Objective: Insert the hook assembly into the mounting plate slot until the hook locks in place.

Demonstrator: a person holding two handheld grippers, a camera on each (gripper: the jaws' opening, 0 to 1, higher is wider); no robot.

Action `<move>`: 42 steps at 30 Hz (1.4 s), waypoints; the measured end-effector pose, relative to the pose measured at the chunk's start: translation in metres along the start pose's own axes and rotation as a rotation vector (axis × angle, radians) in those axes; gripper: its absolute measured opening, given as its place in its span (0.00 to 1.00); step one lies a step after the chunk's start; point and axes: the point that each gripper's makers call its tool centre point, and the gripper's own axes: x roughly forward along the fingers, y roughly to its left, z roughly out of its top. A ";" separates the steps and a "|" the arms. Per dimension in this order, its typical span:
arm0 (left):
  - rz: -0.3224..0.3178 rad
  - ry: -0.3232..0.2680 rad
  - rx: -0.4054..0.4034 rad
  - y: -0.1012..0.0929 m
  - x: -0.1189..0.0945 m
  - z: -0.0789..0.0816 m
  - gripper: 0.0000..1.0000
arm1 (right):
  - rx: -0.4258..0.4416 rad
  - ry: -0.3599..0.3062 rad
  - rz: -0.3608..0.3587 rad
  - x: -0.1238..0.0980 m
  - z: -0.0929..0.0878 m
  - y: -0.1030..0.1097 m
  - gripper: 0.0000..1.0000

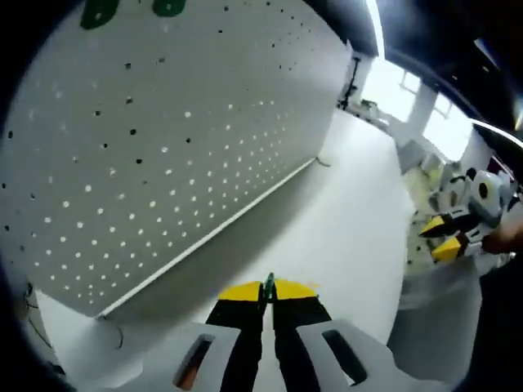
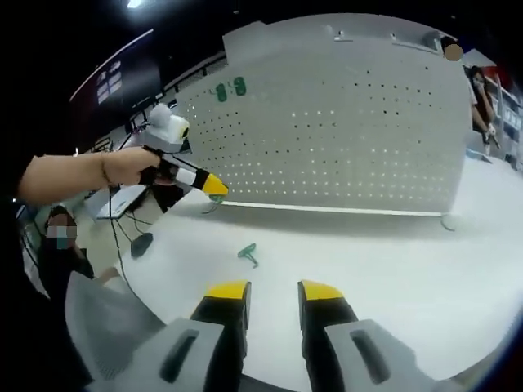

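Observation:
The white pegboard mounting plate [image 1: 163, 147] stands upright on the white table, close in front of my left gripper [image 1: 268, 292]. That gripper is shut on a thin green hook [image 1: 268, 286] pinched between its yellow tips. Two green hooks [image 2: 230, 88] hang high on the plate [image 2: 343, 122]; in the left gripper view they are the green hooks [image 1: 100, 12] at the top. Another green hook [image 2: 248, 255] lies loose on the table, ahead of my open right gripper [image 2: 274, 292]. A hand holds the left gripper [image 2: 214, 186] near the plate's left end.
The white table [image 2: 392, 261] runs along the plate's foot. Cables and a dark object [image 2: 140, 243] lie at its left edge. A person [image 2: 482, 98] stands at the far right behind the plate. Bright windows [image 1: 409, 94] lie beyond the table's far end.

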 end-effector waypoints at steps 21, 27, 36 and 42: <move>-0.191 -0.316 -0.402 -0.107 -0.028 0.008 0.02 | 0.077 -0.112 0.160 0.009 0.048 0.063 0.20; -0.222 -0.379 -0.495 -0.117 -0.033 0.010 0.02 | 0.097 -0.124 0.172 0.010 0.052 0.069 0.20; -0.258 -0.428 -0.589 -0.131 -0.037 0.007 0.02 | 0.075 -0.127 0.173 0.009 0.055 0.073 0.19; -0.280 -0.442 -0.613 -0.138 -0.041 0.004 0.02 | 0.078 -0.133 0.181 0.009 0.055 0.077 0.17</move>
